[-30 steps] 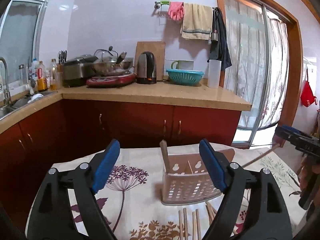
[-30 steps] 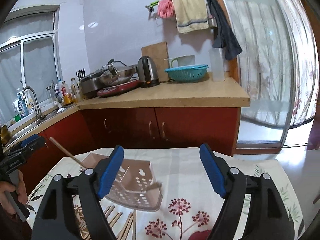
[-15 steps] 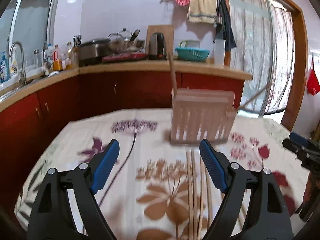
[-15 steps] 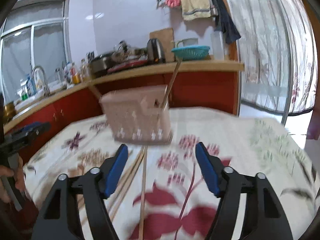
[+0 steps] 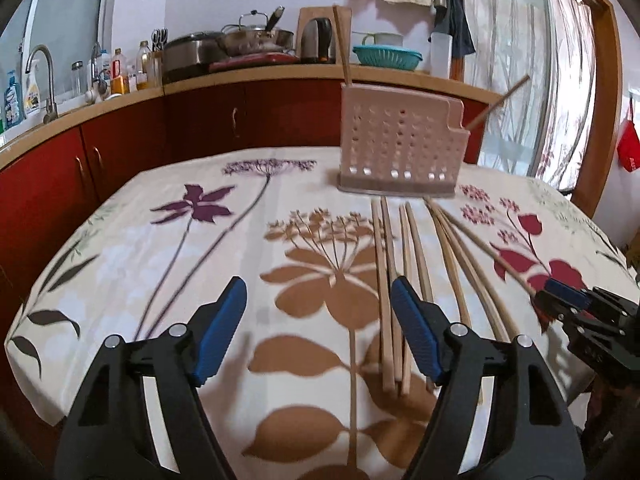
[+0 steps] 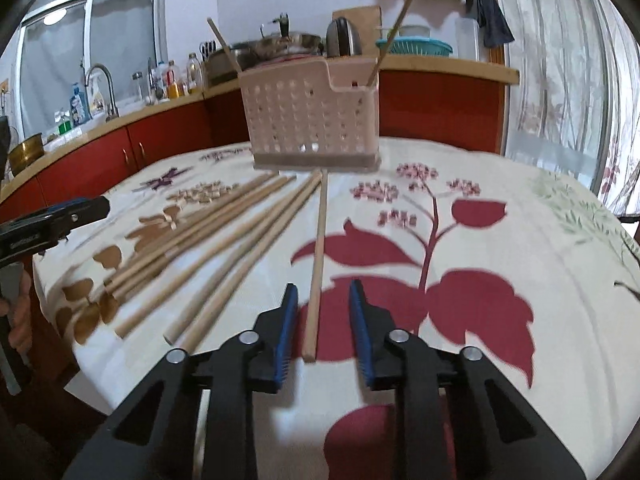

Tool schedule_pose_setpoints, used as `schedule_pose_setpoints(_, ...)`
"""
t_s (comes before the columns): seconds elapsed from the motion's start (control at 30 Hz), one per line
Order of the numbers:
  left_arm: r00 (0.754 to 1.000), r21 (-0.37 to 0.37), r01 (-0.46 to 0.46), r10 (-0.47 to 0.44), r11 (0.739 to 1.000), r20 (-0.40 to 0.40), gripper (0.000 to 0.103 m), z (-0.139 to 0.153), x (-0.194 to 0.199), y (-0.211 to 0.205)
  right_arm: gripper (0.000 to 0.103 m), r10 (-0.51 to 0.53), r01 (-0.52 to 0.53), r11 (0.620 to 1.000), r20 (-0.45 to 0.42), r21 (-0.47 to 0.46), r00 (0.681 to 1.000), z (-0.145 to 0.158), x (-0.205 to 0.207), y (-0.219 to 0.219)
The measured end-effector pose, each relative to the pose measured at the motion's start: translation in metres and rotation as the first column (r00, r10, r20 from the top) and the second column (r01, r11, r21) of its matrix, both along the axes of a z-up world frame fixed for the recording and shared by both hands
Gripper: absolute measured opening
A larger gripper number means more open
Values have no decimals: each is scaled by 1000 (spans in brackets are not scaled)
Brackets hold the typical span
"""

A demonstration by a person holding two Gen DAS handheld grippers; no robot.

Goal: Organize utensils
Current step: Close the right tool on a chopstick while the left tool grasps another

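Two wrist views of a table [image 5: 120, 240] covered with a flower-print cloth. A perforated pale pink utensil holder [image 5: 400, 148] stands upright toward the far side of the table; two chopsticks already stand in it, one rising from its left end [image 5: 342, 48] and one leaning out to the right [image 5: 500, 102].

Loose chopsticks [image 5: 412, 248] lie flat on the cloth in front of the holder, fanned out from near its base toward the near edge. In the right wrist view most of them form a spread group [image 6: 224, 248], while a single chopstick [image 6: 318, 264] lies apart to the right of them, its far end near the holder's [image 6: 312, 116] base.

Left claw [image 5: 318, 312]: its jaws stand wide and are closing, above bare cloth. Nothing lies between them; the nearest chopsticks run just beside, and partly behind, the right finger.

Right claw [image 6: 322, 308]: its jaws are narrow and closing, with the near end of the single chopstick between them. A gap shows on each side of the stick, so the pads do not yet press on it.

Each claw also appears at the edge of the other's view, and part of a hand [image 6: 18, 312] shows at the left margin of the right wrist view.
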State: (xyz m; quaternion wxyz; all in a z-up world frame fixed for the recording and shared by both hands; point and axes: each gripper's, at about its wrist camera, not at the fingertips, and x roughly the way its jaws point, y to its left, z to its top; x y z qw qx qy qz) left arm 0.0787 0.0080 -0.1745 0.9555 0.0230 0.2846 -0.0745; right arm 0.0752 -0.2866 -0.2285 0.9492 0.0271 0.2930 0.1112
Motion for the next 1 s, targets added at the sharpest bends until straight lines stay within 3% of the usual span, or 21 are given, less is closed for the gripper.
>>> schedule_pose_setpoints(0.17,1000,2,18,-18,1000,-23,67,-10,-1,-7,7,-10,10,1000,4,-13,1000,-3,-3,-2)
schedule_pose_setpoints(0.57,995,22,59,-57,998,-83,52,-28,3,-16,7,-10,10,1000,4,-15,1000,-3,-3,-4)
schedule_pose_setpoints(1.0,994,35,69,-65,997,-90,51,-33,2,-17,7,-11,11,1000,3,-11,1000,-3,-3,-4)
